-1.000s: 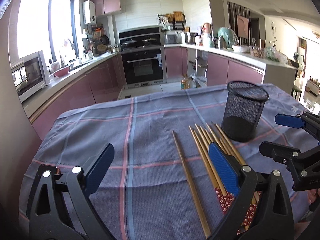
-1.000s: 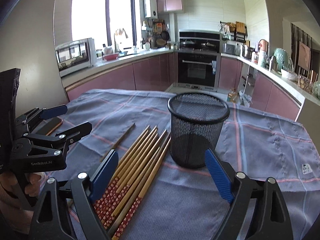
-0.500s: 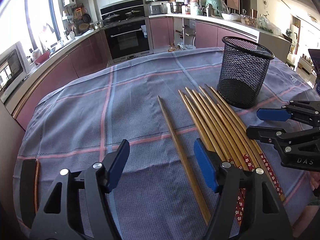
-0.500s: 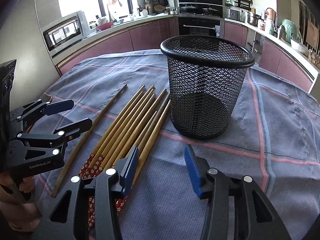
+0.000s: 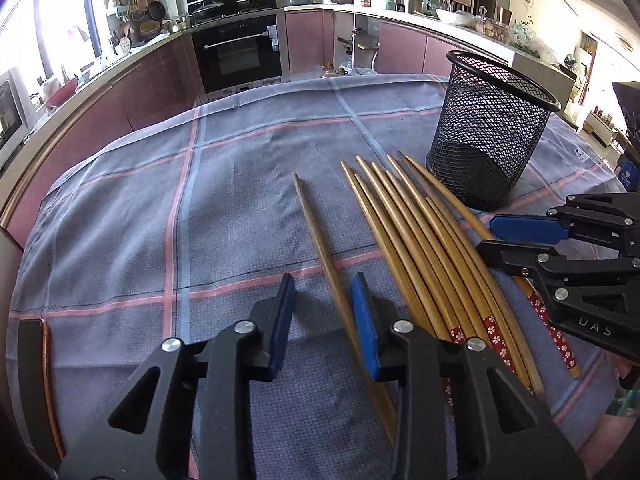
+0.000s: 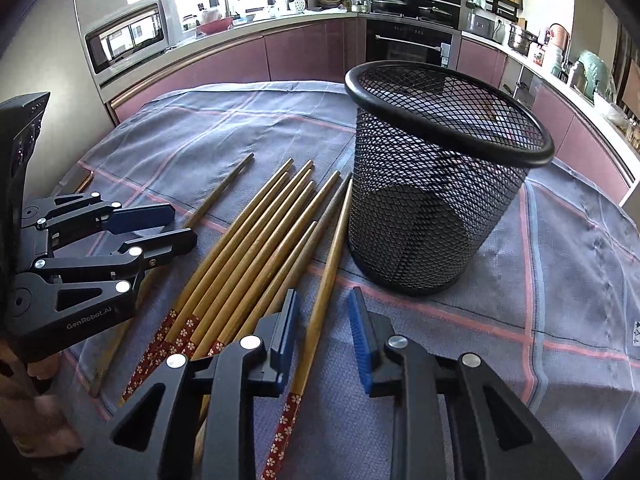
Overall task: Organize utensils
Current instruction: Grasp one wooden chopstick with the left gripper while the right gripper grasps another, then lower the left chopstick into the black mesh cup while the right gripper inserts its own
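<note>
Several wooden chopsticks [image 5: 424, 236] with red flowered ends lie side by side on the checked cloth, next to a black mesh cup [image 5: 486, 128]. One plain chopstick [image 5: 320, 236] lies apart on their left. My left gripper [image 5: 322, 312] is open, low over the cloth, with its jaws either side of that single chopstick. In the right wrist view my right gripper [image 6: 322, 328] is open, its jaws either side of the rightmost chopstick [image 6: 326, 276] of the bundle [image 6: 256, 248], just in front of the mesh cup [image 6: 436, 184], which looks empty.
A dark phone [image 5: 34, 380] lies on the cloth at the near left. The blue-grey checked cloth [image 5: 224, 184] covers the table. Kitchen counters, an oven [image 5: 238, 54] and a microwave [image 6: 128, 36] stand beyond the far edge.
Both grippers have come down and forward toward the chopsticks and their jaws have narrowed from wide open. The left now straddles the single chopstick, the right the bundle's rightmost one.
</note>
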A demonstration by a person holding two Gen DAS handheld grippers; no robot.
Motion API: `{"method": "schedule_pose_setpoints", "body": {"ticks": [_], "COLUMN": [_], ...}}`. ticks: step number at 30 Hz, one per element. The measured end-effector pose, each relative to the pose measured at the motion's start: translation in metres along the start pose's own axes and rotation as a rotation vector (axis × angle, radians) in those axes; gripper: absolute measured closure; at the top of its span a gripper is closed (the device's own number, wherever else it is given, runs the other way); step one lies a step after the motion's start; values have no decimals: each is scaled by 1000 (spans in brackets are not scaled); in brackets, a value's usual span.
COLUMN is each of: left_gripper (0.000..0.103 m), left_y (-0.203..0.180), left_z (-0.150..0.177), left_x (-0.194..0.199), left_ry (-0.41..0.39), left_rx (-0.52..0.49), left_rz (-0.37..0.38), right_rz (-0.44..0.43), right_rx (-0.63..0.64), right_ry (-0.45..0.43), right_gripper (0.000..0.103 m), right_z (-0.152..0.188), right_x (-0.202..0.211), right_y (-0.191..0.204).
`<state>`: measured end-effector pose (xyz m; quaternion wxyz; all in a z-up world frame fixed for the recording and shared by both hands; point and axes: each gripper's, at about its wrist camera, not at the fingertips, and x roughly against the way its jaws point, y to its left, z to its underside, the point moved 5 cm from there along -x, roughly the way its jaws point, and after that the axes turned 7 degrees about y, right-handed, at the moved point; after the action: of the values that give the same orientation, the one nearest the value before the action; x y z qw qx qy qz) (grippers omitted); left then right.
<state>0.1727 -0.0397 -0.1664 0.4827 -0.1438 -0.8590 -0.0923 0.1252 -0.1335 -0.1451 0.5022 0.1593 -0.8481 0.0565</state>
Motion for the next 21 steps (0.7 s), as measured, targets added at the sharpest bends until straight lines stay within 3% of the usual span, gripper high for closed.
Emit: {"method": "schedule_pose_setpoints", "body": {"ticks": [2, 11, 21], "left_gripper": [91, 95, 95], "left_y": [-1, -1, -4], "left_z": [-2, -3, -14], "left_x": [-1, 8, 70], "left_ry": [4, -13, -119], "left_rx": [7, 53, 31], "left_rz": [18, 62, 182], "right_rz": [-16, -78, -184], "right_rx": [-6, -34, -31], "right_ry": [-3, -52, -213], "right_gripper": [93, 98, 98], "right_z": [-2, 3, -1], "right_x": [-1, 12, 70], "right_y": [-1, -8, -14]}}
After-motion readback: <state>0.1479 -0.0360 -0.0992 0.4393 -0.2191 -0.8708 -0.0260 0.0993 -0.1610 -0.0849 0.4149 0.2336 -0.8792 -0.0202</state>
